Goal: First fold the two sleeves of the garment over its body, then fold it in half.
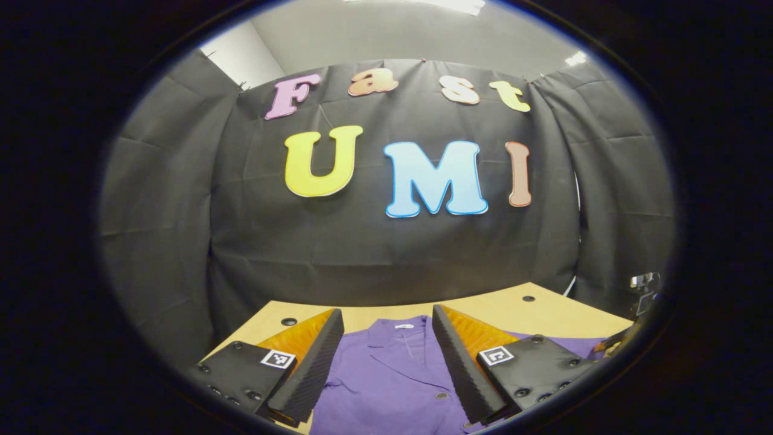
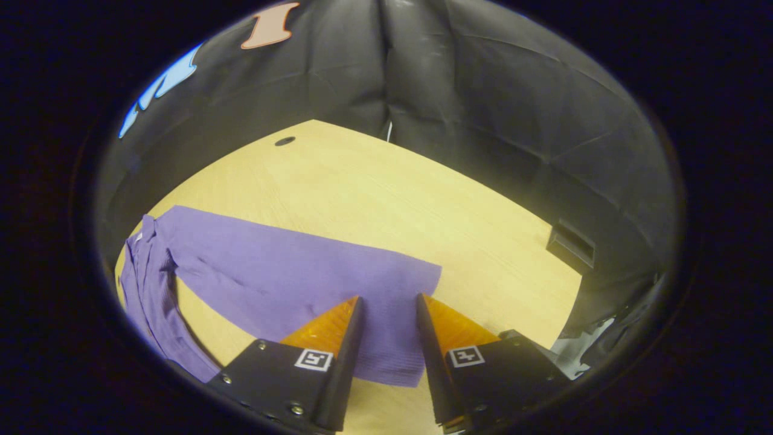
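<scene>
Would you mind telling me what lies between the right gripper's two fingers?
In the right gripper view, the cuff end of the purple sleeve lies flat on the table between the open fingers of the right gripper; nothing else is there.

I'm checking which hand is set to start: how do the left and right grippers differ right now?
The left gripper hangs over the garment's collar and buttoned front, while the right gripper is at the cuff end of the sleeve spread flat on the table. The left's fingers stand wider apart than the right's. Both are open, holding nothing.
</scene>
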Available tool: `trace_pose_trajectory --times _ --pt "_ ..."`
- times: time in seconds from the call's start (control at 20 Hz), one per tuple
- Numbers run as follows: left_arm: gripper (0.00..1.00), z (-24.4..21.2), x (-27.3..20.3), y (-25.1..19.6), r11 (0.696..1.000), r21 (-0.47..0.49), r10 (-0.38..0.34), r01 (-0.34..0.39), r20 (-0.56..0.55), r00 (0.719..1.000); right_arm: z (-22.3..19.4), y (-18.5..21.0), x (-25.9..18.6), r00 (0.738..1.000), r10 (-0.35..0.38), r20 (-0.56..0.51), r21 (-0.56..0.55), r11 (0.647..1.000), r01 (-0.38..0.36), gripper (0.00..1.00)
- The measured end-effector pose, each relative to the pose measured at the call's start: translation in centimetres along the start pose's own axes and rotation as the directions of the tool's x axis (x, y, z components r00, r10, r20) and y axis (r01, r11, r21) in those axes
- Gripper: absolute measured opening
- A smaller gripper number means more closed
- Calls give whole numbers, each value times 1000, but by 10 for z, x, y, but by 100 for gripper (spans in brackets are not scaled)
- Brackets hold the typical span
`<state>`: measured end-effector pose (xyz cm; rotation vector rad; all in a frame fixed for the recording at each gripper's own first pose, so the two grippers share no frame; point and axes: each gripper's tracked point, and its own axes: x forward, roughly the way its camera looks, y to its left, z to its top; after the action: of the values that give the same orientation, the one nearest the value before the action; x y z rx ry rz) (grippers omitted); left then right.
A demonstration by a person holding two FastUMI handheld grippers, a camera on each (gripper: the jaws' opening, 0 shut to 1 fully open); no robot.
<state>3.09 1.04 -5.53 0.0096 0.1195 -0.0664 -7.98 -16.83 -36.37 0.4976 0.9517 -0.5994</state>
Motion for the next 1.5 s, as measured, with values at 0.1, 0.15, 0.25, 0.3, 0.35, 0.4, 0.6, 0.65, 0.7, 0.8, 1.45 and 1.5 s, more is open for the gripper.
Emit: trace_pose_trajectory --times 0.1,0.15,0.25,0.3,0.35,0.4,0.6,0.65,0.7,0.8,1.45,1.5 --pt "95 1 -2 2 1000 1 5 -5 3 1000 2 5 1 1000 19 1 75 997 -19 36" --pt "95 1 -3 3 1000 1 10 -10 5 1000 3 5 0 999 37 -4 91 995 -36 17" --pt "95 2 -5 6 1000 -3 17 -16 6 1000 4 7 -4 999 42 2 126 991 -42 5" --pt "95 1 -6 7 1000 -3 17 -17 5 1000 5 5 -1 999 54 -1 126 991 -54 5" --pt "95 1 -6 7 1000 -3 19 -19 6 1000 6 5 -2 998 65 0 125 990 -64 5" --pt "94 2 -7 7 1000 -2 21 -21 6 1000 8 6 -1 997 79 7 127 989 -79 5" --pt "95 1 -9 11 1000 2 25 -25 9 1000 26 15 -6 980 182 81 132 973 -191 5" --pt "95 0 -8 11 1000 1 26 -26 7 1000 32 17 -7 974 206 95 117 969 -216 5" --pt "94 1 -8 11 1000 -1 25 -25 5 1000 36 18 -11 968 228 109 103 966 -239 5" --pt "94 -1 -10 13 1000 -7 25 -25 4 1000 46 23 -18 951 278 135 88 953 -291 5" --pt "95 -21 -24 69 995 -40 90 -91 -24 996 100 31 -68 803 546 239 -45 832 -553 4" --pt "95 -23 -26 75 994 -41 98 -99 -27 995 103 30 -71 791 560 246 -59 823 -565 5"
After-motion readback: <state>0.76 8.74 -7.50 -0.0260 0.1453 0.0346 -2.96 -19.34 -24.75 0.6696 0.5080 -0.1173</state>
